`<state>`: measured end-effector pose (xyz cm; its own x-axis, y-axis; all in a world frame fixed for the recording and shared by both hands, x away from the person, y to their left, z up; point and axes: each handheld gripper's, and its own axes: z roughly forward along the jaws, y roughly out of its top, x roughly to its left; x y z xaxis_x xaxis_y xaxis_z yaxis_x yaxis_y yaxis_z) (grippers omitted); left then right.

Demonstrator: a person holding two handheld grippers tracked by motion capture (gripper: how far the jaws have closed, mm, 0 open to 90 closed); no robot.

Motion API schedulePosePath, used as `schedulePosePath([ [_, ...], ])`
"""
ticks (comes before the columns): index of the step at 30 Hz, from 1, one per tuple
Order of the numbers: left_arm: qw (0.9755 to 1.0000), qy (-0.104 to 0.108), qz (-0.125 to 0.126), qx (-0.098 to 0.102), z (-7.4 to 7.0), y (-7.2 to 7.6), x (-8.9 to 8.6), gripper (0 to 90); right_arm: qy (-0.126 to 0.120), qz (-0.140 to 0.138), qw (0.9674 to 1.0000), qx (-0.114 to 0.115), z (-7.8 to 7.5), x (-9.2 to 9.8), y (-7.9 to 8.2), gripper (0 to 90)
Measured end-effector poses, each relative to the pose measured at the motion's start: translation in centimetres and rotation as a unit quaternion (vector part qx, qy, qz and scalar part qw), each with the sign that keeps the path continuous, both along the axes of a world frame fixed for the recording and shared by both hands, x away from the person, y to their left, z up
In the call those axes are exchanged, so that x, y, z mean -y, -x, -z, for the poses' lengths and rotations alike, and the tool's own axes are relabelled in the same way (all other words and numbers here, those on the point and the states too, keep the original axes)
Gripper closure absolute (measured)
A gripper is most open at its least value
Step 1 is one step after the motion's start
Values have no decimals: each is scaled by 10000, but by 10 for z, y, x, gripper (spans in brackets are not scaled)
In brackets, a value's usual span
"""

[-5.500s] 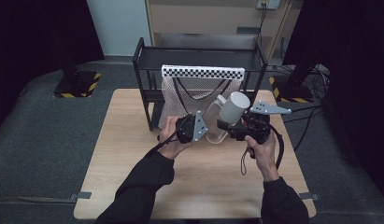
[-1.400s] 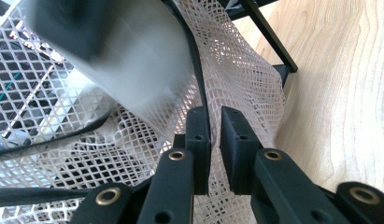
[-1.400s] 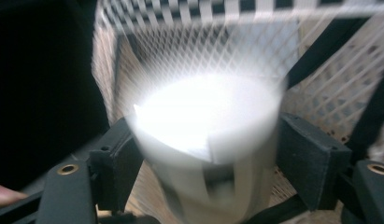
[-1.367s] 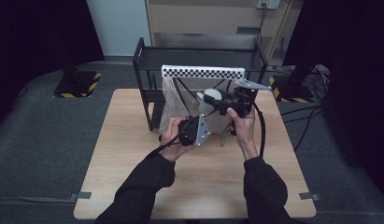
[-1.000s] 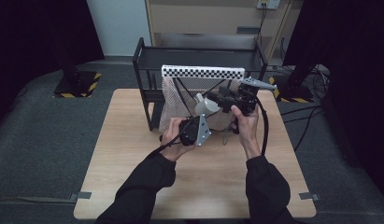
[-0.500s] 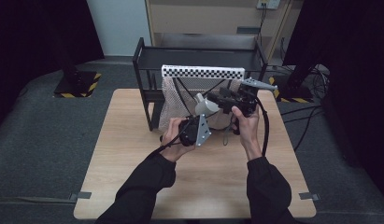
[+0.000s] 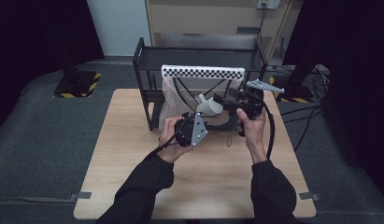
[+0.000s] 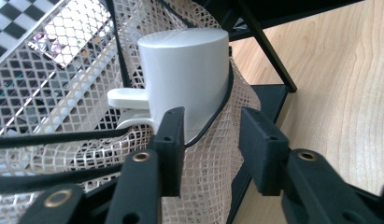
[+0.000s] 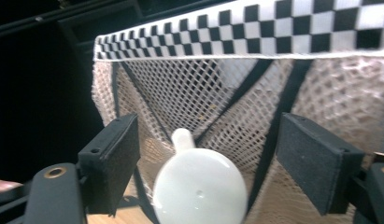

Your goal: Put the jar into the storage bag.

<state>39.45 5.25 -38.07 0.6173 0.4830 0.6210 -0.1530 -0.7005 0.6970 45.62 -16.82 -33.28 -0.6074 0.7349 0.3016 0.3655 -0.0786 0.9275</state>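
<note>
White cup [image 7: 209, 106] mid-frame, half inside mesh bag [image 7: 180, 88]; left gripper [image 8: 213, 140] and right gripper [image 9: 208, 163] just opening, released (could tip out, unsupported).

1. In the high view the wooden table [image 7: 133, 154] is bright, lit from above, and the room around it, from 9 o'clock to 3 o'clock, is very dark.
2. The shadows on the table are soft and small, close under the sleeves.
3. The high view is a little fuzzy all over.
4. In the left gripper view strong light hits the white cup [image 8: 185, 79], and its top shines. The checkered strip [image 8: 17, 23] at 10 o'clock glares.
5. In the right gripper view the cup [image 9: 199, 186] is blurry and glows white at 6 o'clock. The side at 9 o'clock is black.
</note>
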Motion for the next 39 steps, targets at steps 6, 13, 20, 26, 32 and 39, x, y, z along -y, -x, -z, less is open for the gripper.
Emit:
schedulePosePath([
  [6, 9981, 483, -221, -314, 4, 1, -13, 432, 321, 453, 9984, 56, 5, 5, 5, 118],
  [13, 9850, 1267, -689, -944, 10, 2, -29, 268, 491, 631, 9968, 21, 17, 13, 16, 82],
  [20, 9672, 1857, -1061, -1370, 22, 0, -47, 201, 726, 651, 9952, -65, 32, 17, 25, 67],
  [26, 9519, 2195, -1388, -1627, 31, 1, -61, 175, 910, 677, 9935, -61, 38, 20, 36, 57],
  [32, 9338, 2564, -1573, -1940, 39, 8, -72, 157, 1155, 650, 9912, -41, 43, 19, 49, 36],
  [39, 9263, 2693, -1650, -2053, 49, 17, -87, 146, 1463, 664, 9868, -187, 57, 17, 58, 28],
])
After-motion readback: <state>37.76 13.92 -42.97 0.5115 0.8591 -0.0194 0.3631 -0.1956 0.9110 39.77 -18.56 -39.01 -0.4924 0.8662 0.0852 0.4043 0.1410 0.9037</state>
